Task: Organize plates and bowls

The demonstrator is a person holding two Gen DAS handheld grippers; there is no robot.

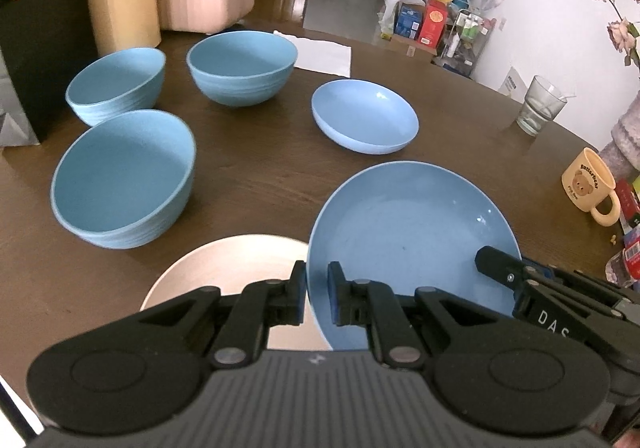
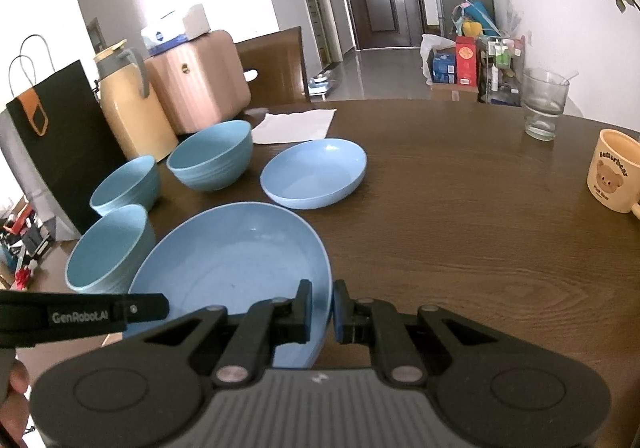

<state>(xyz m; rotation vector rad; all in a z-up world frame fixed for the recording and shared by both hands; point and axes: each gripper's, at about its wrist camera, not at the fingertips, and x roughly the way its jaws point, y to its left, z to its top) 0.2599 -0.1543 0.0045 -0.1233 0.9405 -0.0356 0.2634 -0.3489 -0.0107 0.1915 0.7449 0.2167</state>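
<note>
The large blue plate [image 1: 408, 244] is held above the brown table [image 1: 260, 176], pinched at two opposite points of its rim: the left gripper [image 1: 317, 292] clamps the rim on one side and the right gripper [image 2: 322, 308] clamps the other, each with its jaws pressed nearly together on the thin edge. The plate is round, so it has no long axis; its hollow faces up and it sits tilted rather than flat, the far edge higher in both views. Just beyond it rests a smaller blue plate [image 1: 364, 116], flat on the table and apart from the held one. To the left stand three blue bowls, all upright: a near bowl [image 1: 124, 176], a back-left bowl [image 1: 116, 84] and a back-middle bowl [image 1: 242, 66], close together but not touching. Only the left wrist view shows a pale pink plate [image 1: 224, 268] lying under the left gripper, partly hidden by the blue plate's edge. Only the right wrist view shows a hand [image 2: 14, 400] at the lower left edge. Off to the right stand a drinking glass [image 2: 544, 104] and a cream bear mug [image 2: 614, 172].
</note>
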